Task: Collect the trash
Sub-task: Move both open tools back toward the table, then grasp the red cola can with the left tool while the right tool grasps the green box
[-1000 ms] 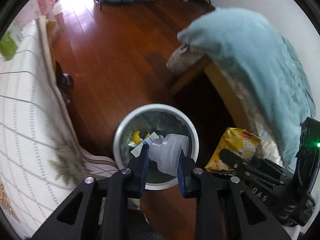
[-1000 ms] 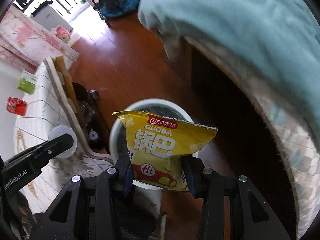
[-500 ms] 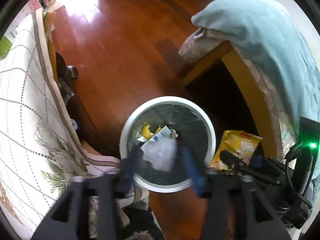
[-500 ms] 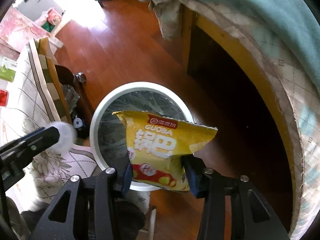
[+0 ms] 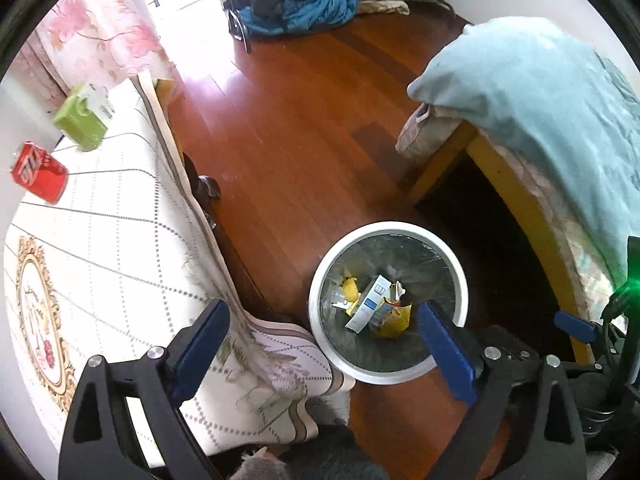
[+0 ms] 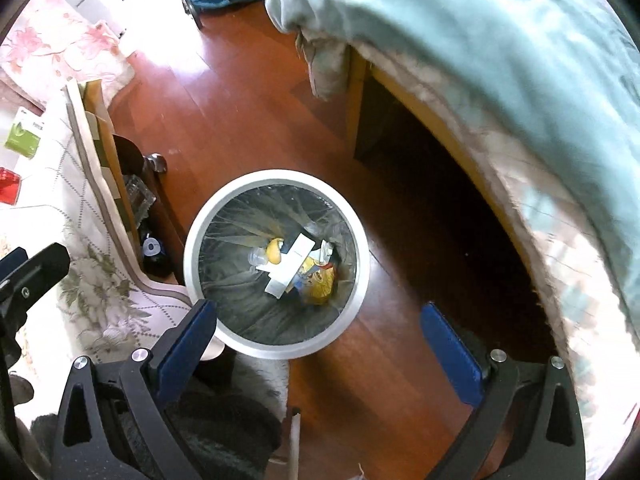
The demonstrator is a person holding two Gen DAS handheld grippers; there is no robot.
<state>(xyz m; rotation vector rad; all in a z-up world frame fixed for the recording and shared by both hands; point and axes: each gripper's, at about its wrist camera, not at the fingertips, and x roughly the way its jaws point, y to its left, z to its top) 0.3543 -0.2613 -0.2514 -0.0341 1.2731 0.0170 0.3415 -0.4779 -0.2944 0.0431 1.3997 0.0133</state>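
A white-rimmed round trash bin (image 5: 320, 280) (image 6: 192, 236) with a dark liner stands on the wooden floor. Inside lie a yellow snack bag (image 5: 394, 316) (image 6: 318, 278), a white and blue carton (image 5: 370, 300) (image 6: 290, 266), a yellow scrap and a clear plastic piece. My left gripper (image 5: 326, 342) is open and empty above the bin's near left rim. My right gripper (image 6: 320, 338) is open and empty above the bin's near rim. A red can (image 5: 38, 172) and a green box (image 5: 82, 118) lie on the table at the left.
A table with a white patterned cloth (image 5: 100, 248) (image 6: 92, 280) stands left of the bin. A bed with a teal blanket (image 5: 540, 108) (image 6: 460, 28) and a wooden frame is at the right. Blue bedding lies on the floor at the far end.
Both grippers opened. The plastic bottle fell from the left gripper and the yellow snack bag from the right gripper into the bin. Both grippers have risen.
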